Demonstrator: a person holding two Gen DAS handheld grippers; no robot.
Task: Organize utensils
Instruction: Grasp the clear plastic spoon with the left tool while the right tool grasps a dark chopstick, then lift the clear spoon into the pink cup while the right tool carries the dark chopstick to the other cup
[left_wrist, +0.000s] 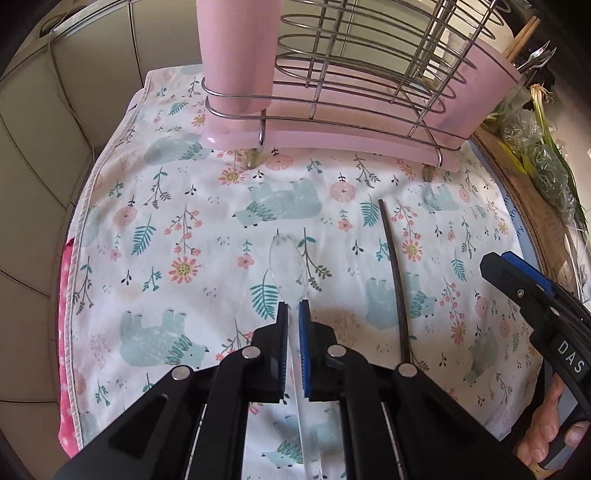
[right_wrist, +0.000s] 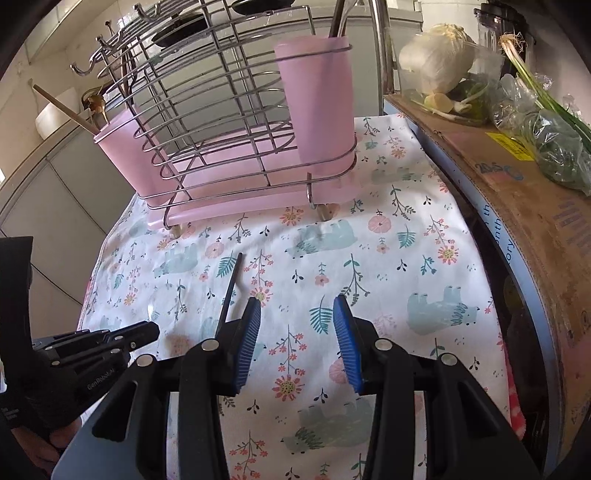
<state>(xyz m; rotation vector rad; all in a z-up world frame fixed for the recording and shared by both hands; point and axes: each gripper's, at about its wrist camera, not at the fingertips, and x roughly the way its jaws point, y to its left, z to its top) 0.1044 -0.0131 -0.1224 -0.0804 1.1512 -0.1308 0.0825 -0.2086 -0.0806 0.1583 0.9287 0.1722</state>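
Note:
A clear plastic spoon (left_wrist: 288, 266) lies on the floral cloth (left_wrist: 184, 206), bowl pointing away. My left gripper (left_wrist: 294, 314) is shut on the spoon's handle just behind the bowl. A dark chopstick (left_wrist: 394, 280) lies to the right of the spoon; it also shows in the right wrist view (right_wrist: 229, 291). My right gripper (right_wrist: 297, 314) is open and empty above the cloth, right of the chopstick. A wire rack (right_wrist: 221, 122) with a pink tray holds a pink cup (right_wrist: 317, 103) on the right and a pink cup (right_wrist: 118, 144) on the left.
A cardboard box (right_wrist: 517, 192) with bagged greens (right_wrist: 546, 140) and a cabbage (right_wrist: 436, 55) borders the cloth on the right. Tiled wall (left_wrist: 55, 129) lies left. The left pink cup holds a wooden chopstick (right_wrist: 62, 107); metal utensils stand in the right cup.

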